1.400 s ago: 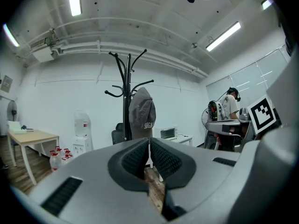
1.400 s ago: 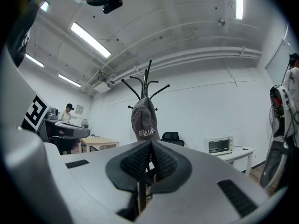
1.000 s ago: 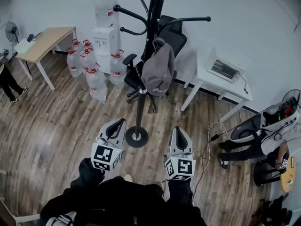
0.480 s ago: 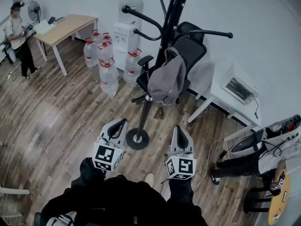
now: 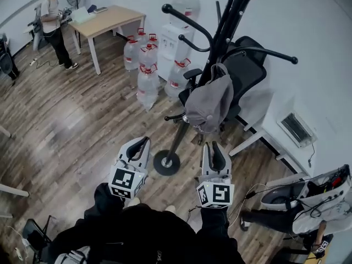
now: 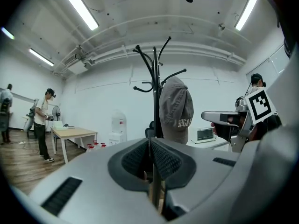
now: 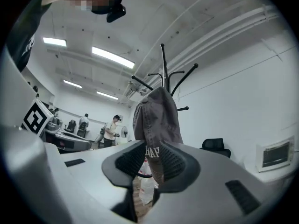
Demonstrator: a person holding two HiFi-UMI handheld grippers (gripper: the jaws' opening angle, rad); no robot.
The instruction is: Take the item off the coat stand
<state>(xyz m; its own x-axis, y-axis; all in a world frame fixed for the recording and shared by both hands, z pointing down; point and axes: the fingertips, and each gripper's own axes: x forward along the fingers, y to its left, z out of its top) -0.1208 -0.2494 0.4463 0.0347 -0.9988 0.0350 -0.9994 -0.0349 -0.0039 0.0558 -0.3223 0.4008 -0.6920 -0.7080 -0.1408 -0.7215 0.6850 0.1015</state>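
Observation:
A grey cap [image 5: 209, 106] hangs from a hook of the black coat stand [image 5: 222, 34], whose round base [image 5: 166, 162] rests on the wood floor. Both grippers are held low in front of me, short of the stand. The left gripper [image 5: 141, 143] is shut and empty, just left of the base. Its own view has the cap [image 6: 175, 108] well ahead, beyond its closed jaws [image 6: 149, 148]. The right gripper [image 5: 213, 148] sits below the cap, and its jaws are opening with nothing between them. In the right gripper view the cap [image 7: 156, 118] hangs beyond that gripper [image 7: 148, 161], apart from it.
A black office chair [image 5: 245, 70] stands behind the coat stand, with water bottles [image 5: 147, 78] and a dispenser [image 5: 177, 45] to its left. There is a white table with a heater [image 5: 296, 128] at right, a wooden table [image 5: 107, 20] and a person [image 5: 55, 23] far left, and cables [image 5: 247, 194] on the floor.
I have stepped closer: the stand and cap now sit further right and nearer. The right gripper's jaws have parted from shut. The left gripper has hardly moved.

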